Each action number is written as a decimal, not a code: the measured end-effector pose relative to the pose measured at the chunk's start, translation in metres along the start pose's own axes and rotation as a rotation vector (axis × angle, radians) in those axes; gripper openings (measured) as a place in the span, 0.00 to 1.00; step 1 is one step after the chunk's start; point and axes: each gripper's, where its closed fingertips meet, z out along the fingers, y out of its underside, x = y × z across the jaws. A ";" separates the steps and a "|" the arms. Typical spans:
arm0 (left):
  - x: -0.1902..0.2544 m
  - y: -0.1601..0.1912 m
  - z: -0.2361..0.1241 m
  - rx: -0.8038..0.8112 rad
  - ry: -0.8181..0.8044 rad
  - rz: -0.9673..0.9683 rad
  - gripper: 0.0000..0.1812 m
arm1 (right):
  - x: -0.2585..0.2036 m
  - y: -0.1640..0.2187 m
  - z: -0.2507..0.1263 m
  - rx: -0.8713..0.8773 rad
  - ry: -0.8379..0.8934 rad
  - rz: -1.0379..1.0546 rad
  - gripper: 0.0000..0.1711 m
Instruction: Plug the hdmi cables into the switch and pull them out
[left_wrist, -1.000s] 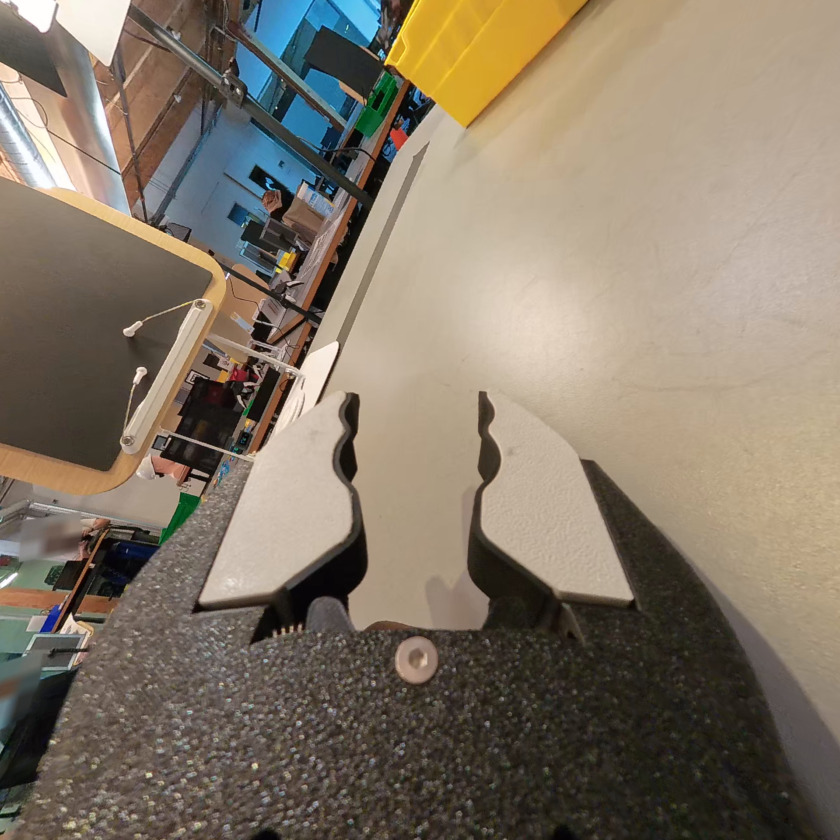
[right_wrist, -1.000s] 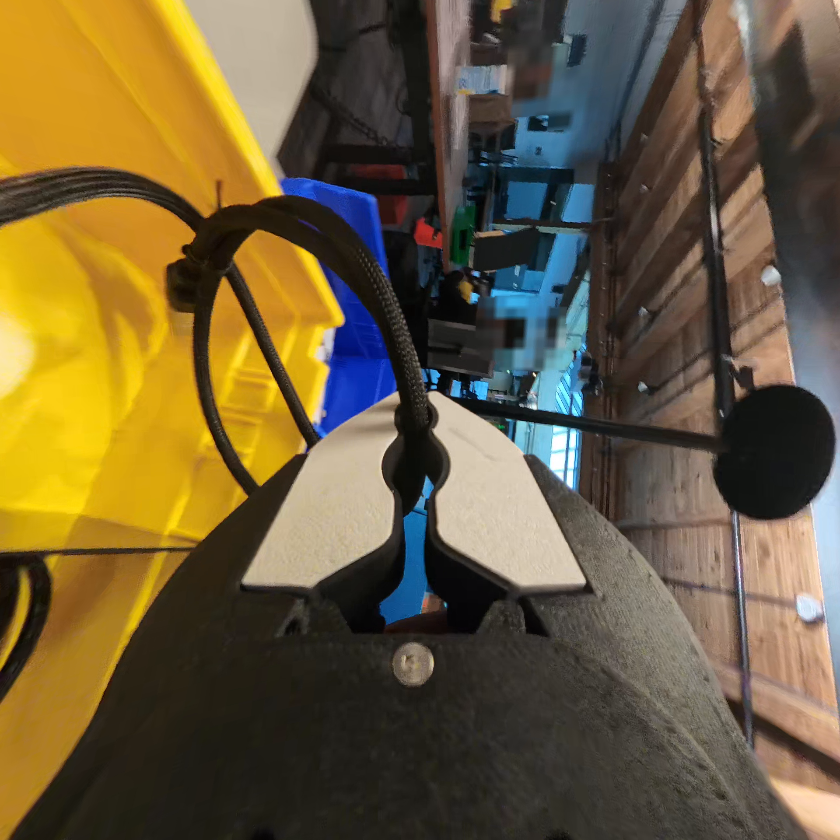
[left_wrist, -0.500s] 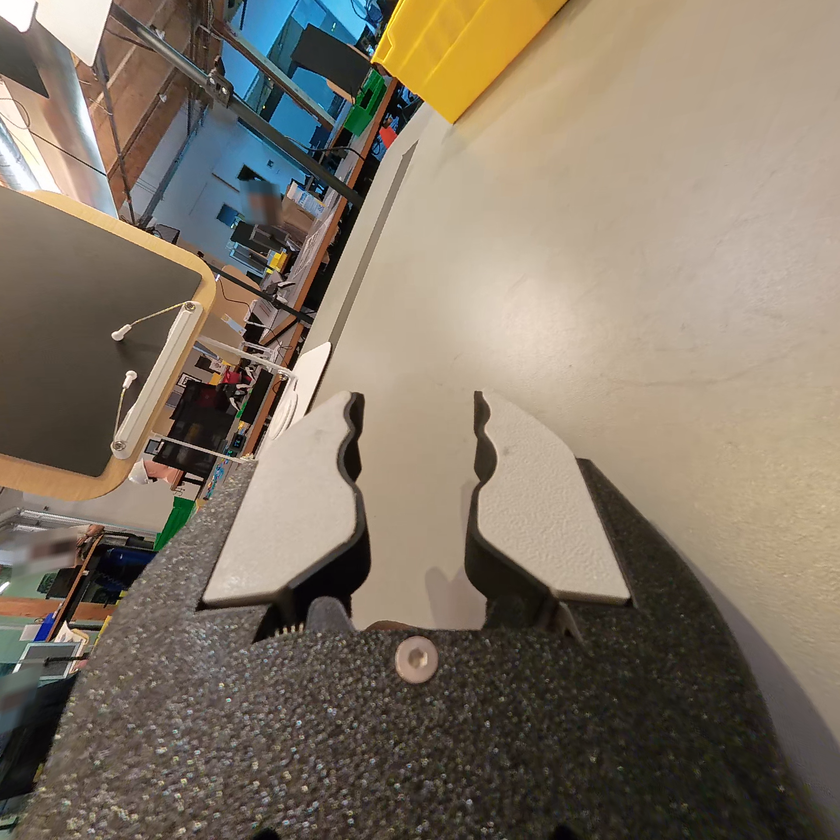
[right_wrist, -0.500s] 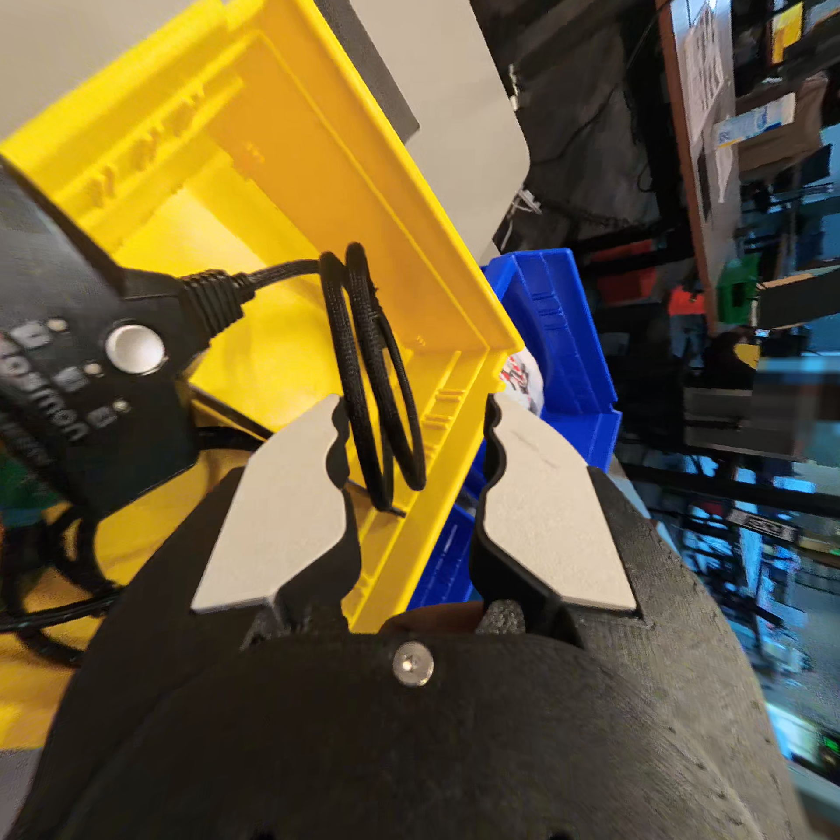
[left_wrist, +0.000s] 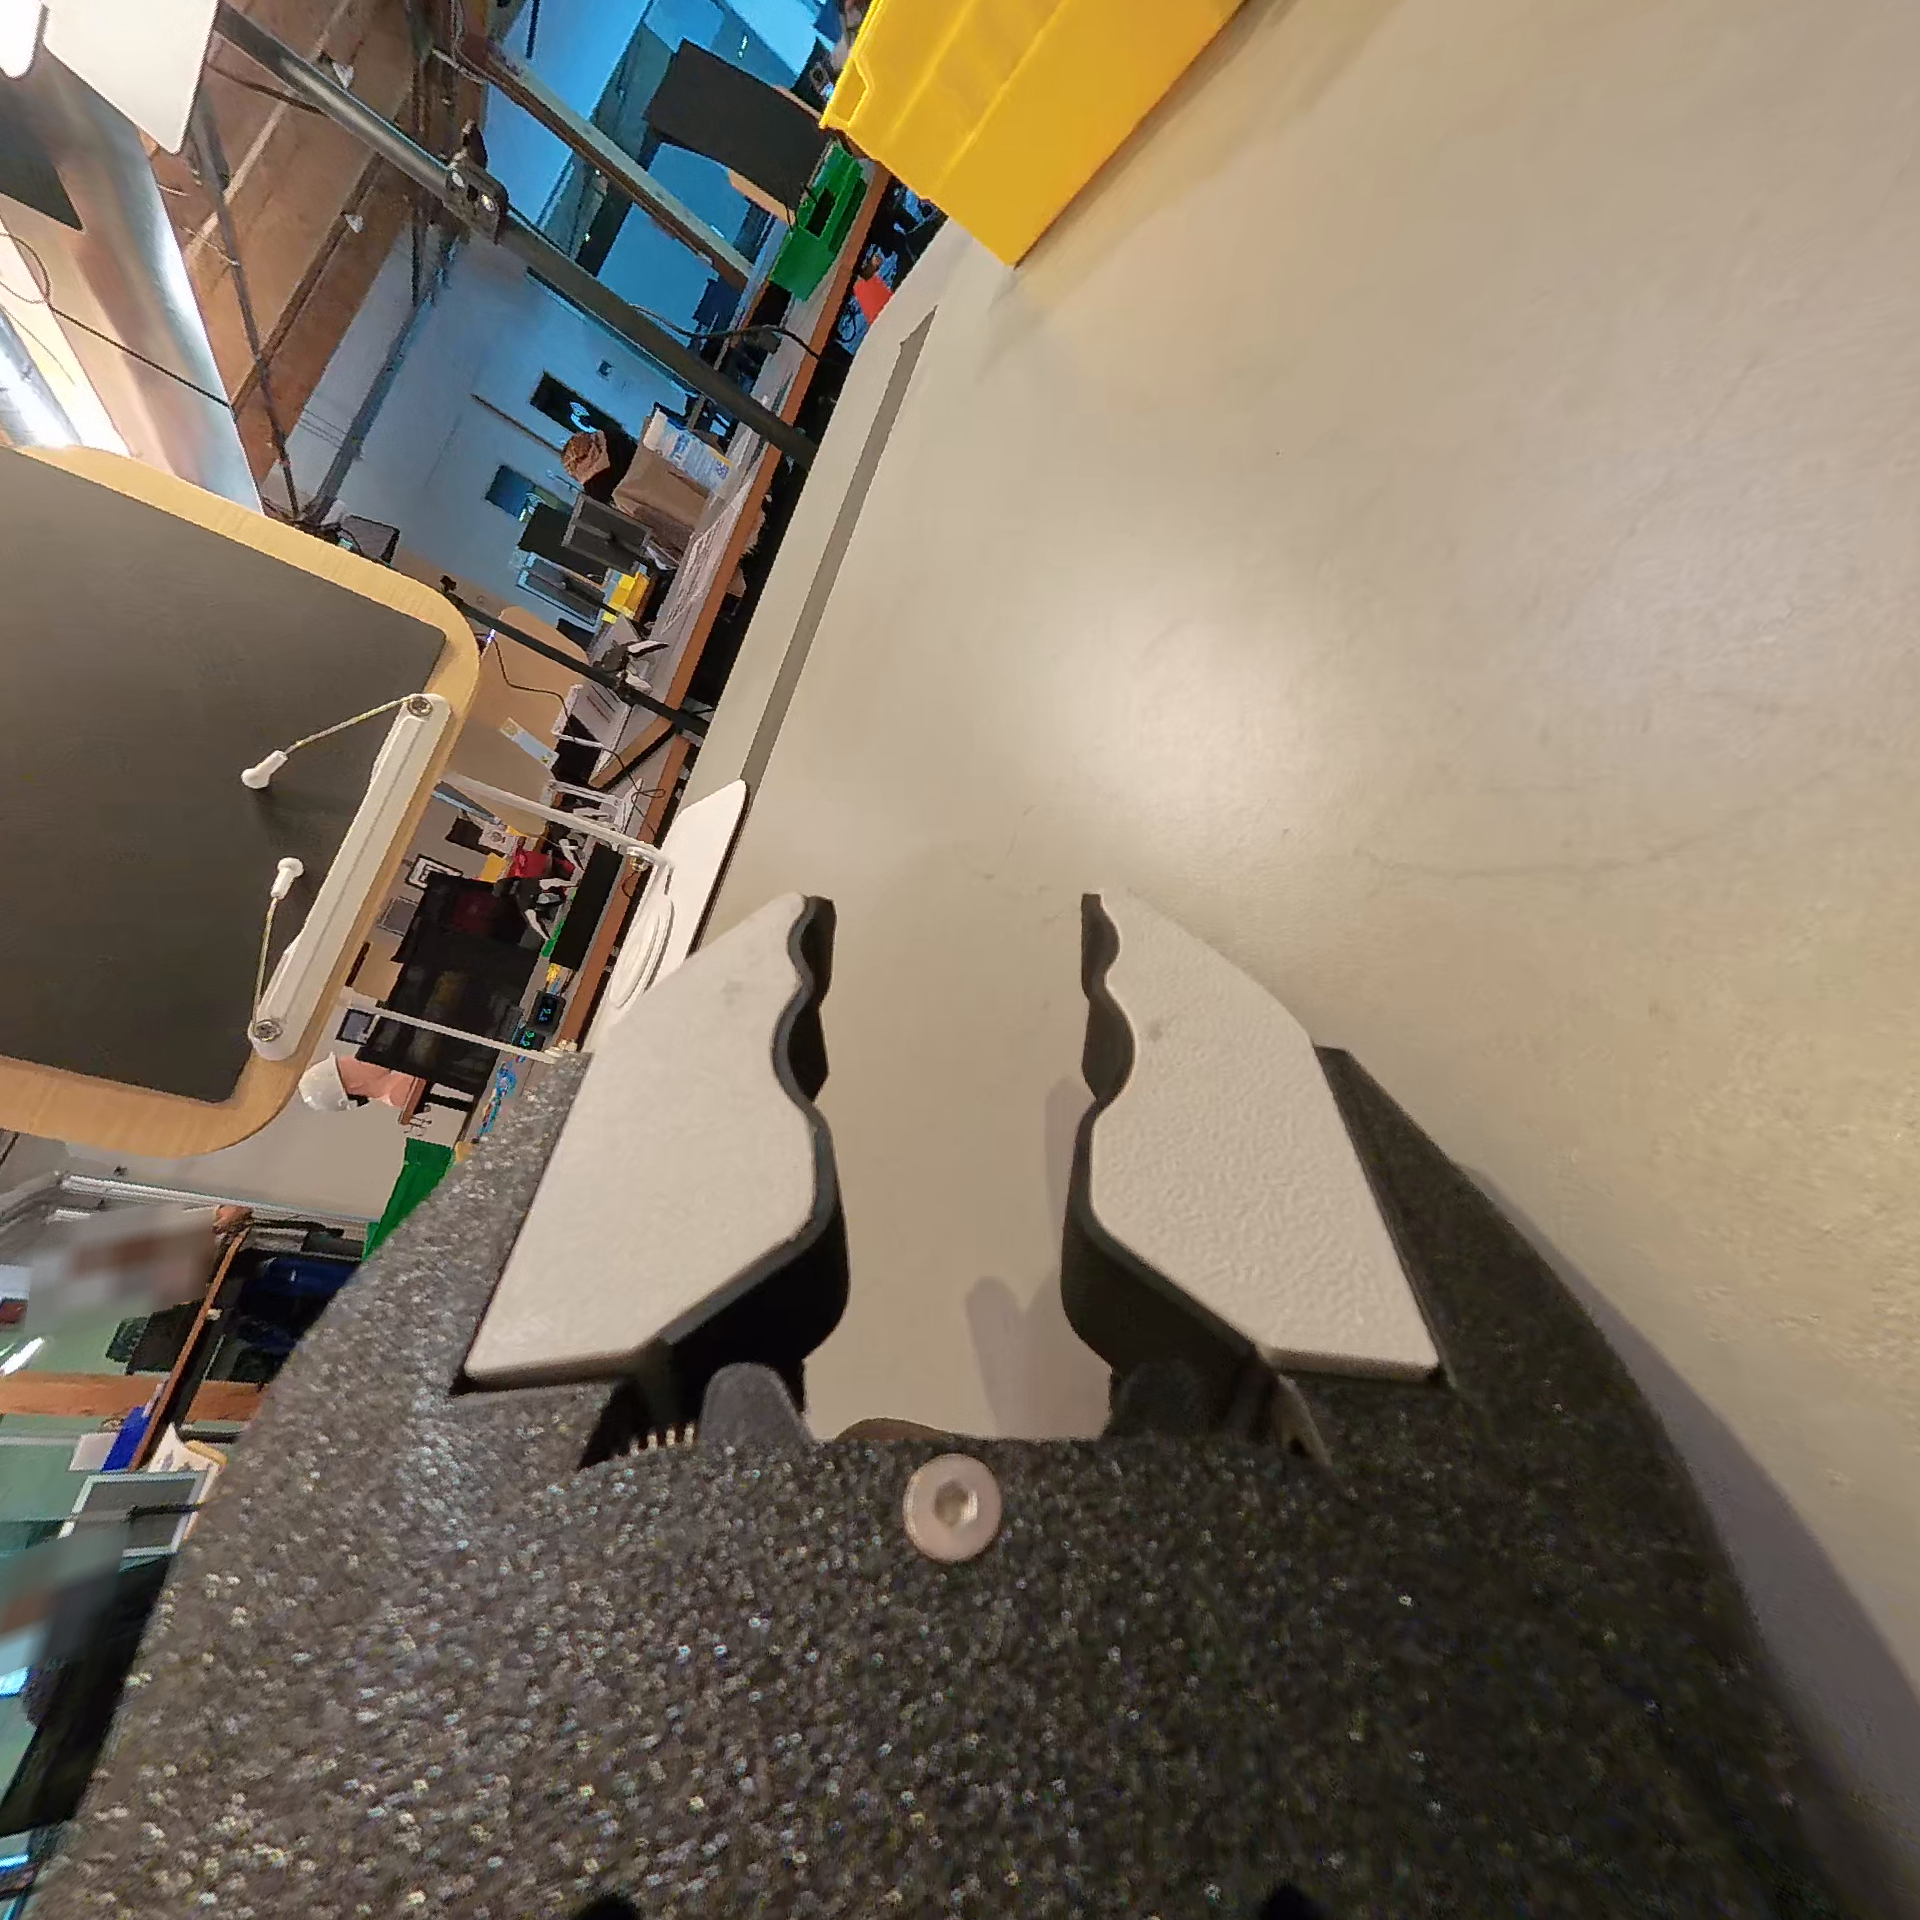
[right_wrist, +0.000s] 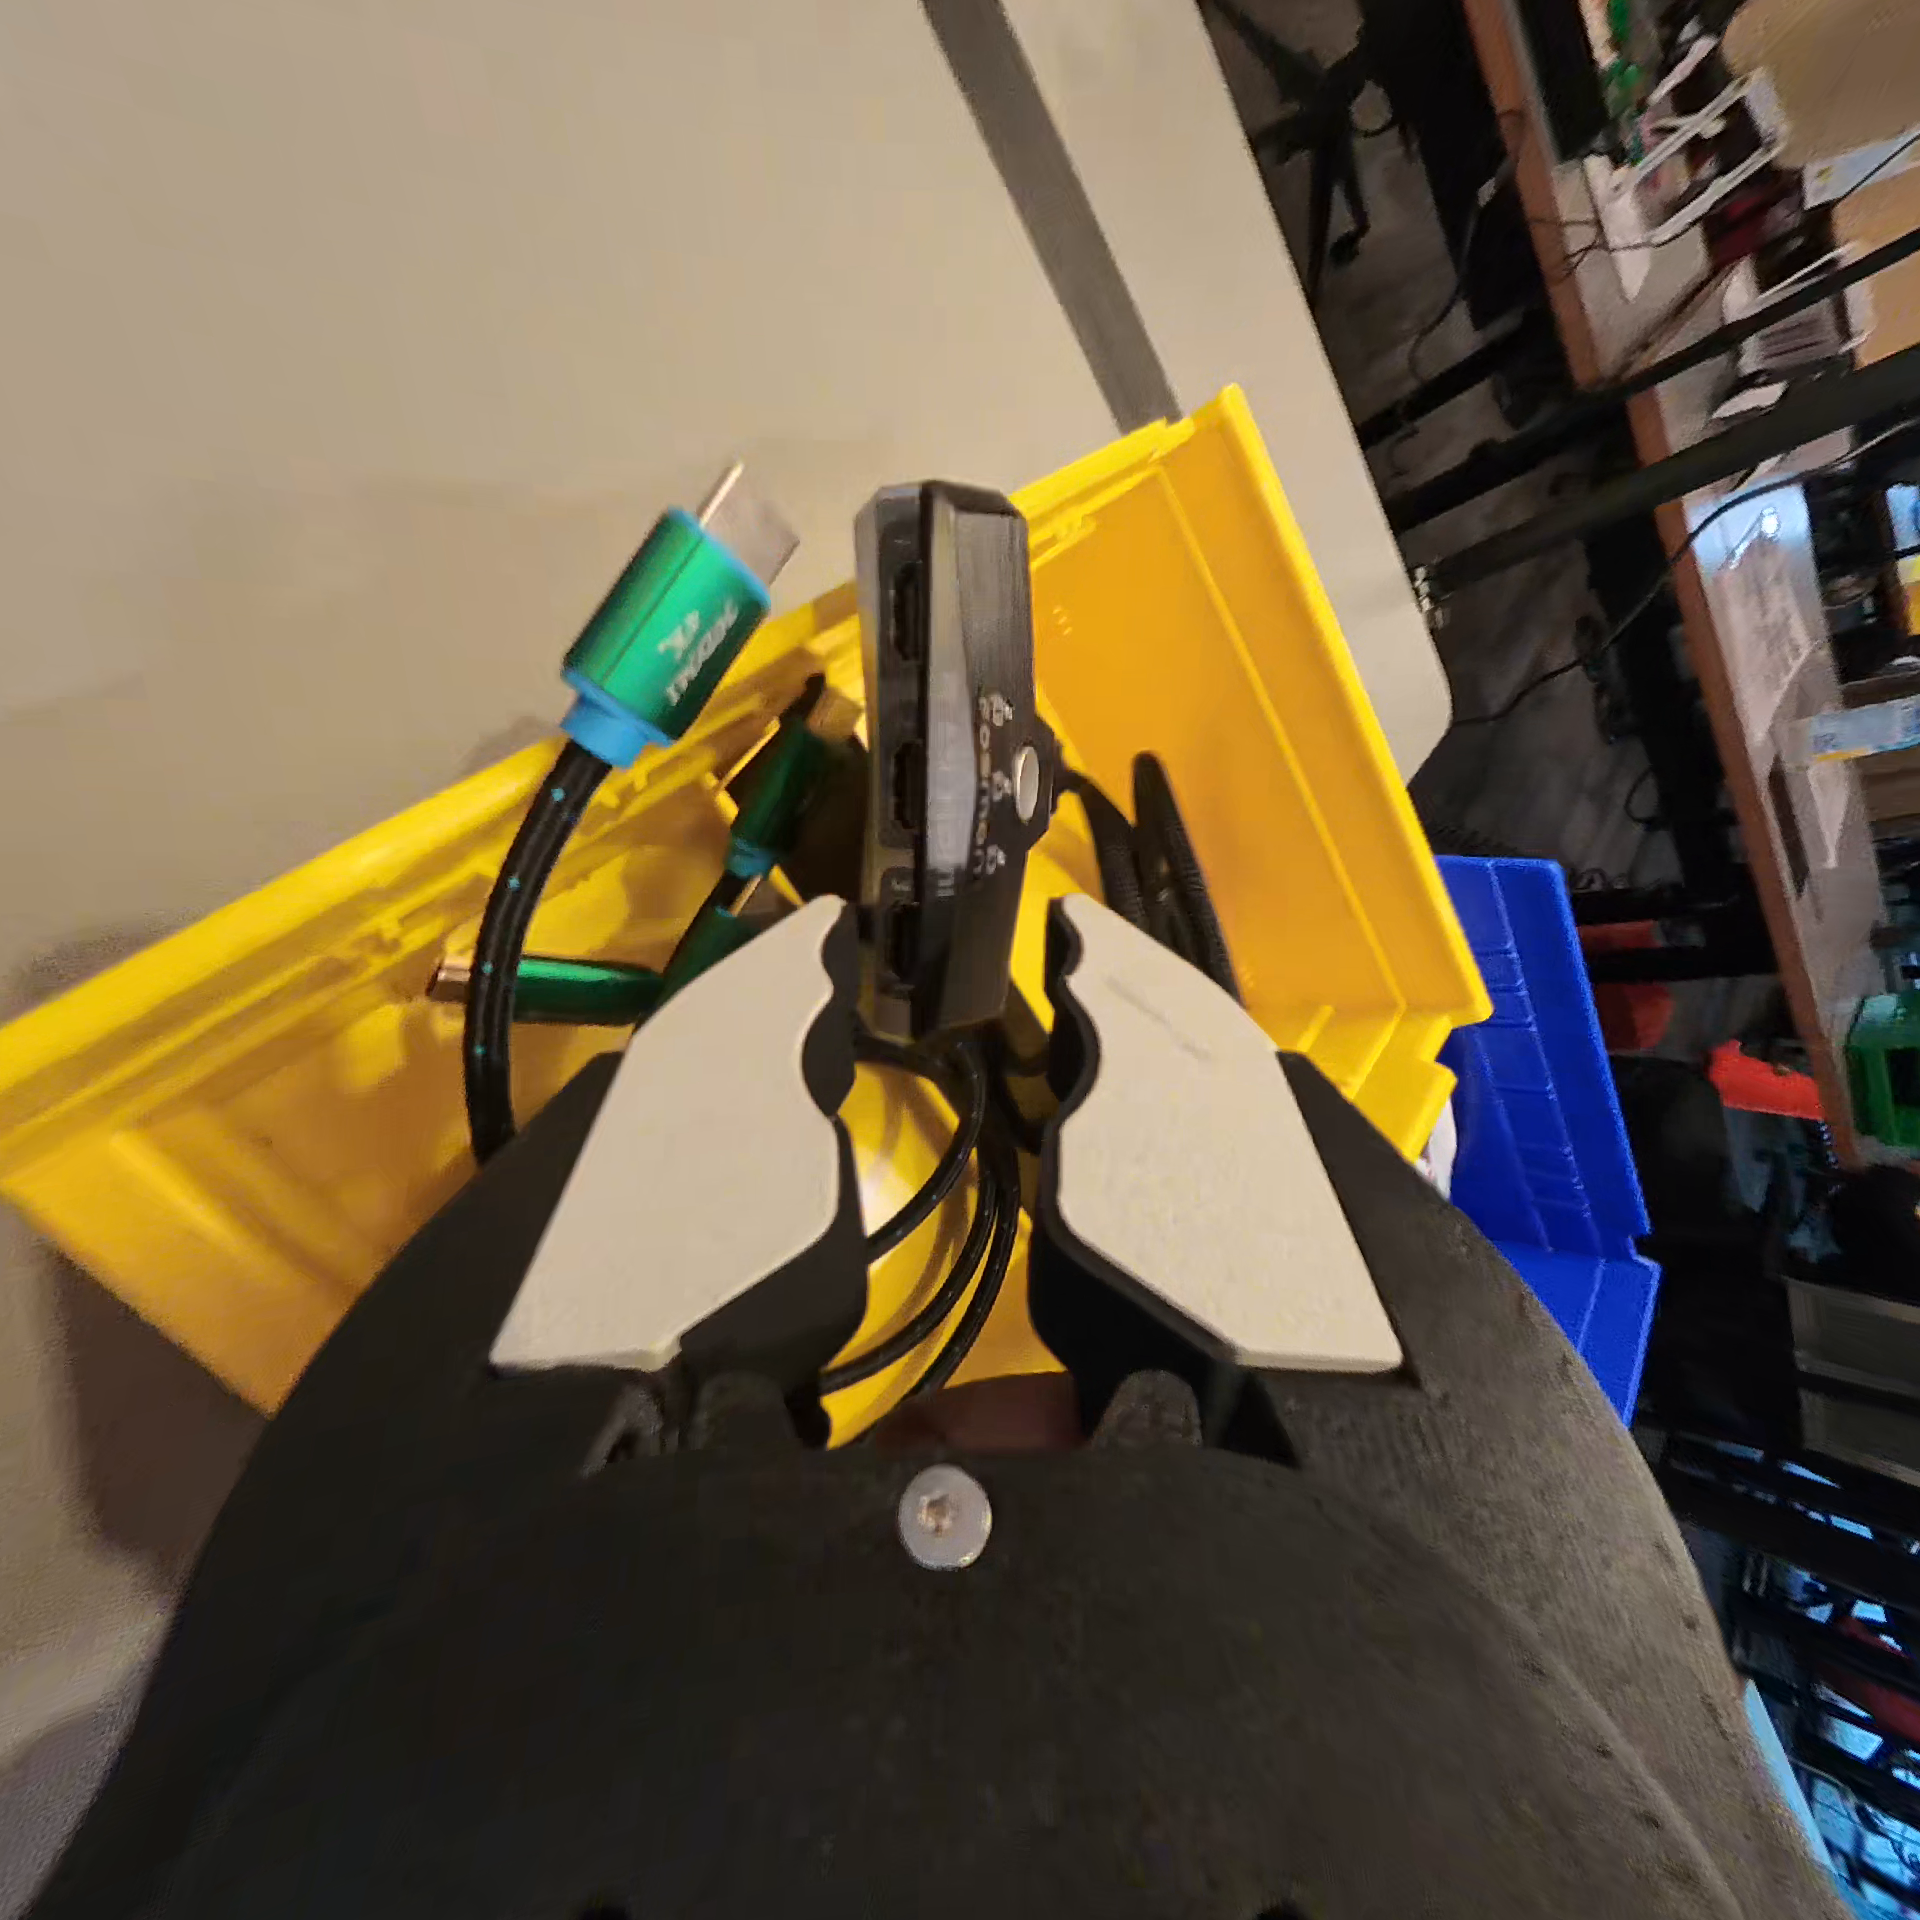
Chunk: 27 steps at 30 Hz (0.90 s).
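Note:
In the right wrist view a black HDMI switch (right_wrist: 940, 748) stands on edge in a yellow bin (right_wrist: 1247, 727), with its row of ports facing left. My right gripper (right_wrist: 951, 925) is open around the switch's near end. The left pad (right_wrist: 821, 977) is right at the switch, and a gap shows between the switch and the right pad (right_wrist: 1070, 977). A green HDMI plug (right_wrist: 670, 634) on a black cable sticks up left of the switch. Two more green plugs (right_wrist: 774, 790) lie in the bin. My left gripper (left_wrist: 956, 914) is open and empty over the grey table (left_wrist: 1455, 623).
A blue bin (right_wrist: 1538, 1039) stands right of the yellow one. Black braided cable (right_wrist: 1164, 831) coils behind the switch, and thin black leads (right_wrist: 966, 1143) hang below it. The yellow bin also shows far off in the left wrist view (left_wrist: 1039, 94). Workshop benches lie beyond the table's edge. The grippers' ends are close to 40 cm from one another.
My right gripper let go of the black braided cable, opened wide, swung down over the bin and has narrowed around the switch. The left gripper has hardly moved and its jaws closed slightly.

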 end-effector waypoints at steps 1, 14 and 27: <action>0.000 0.000 0.000 -0.001 -0.001 0.005 0.26 | 0.004 -0.005 0.000 0.018 0.018 0.005 0.14; 0.001 -0.002 -0.002 0.007 0.002 0.005 0.25 | 0.027 -0.012 0.031 -0.130 0.022 0.137 0.12; -0.008 -0.001 -0.004 0.027 -0.005 -0.099 0.23 | 0.018 -0.005 0.073 -0.199 -0.145 0.588 0.13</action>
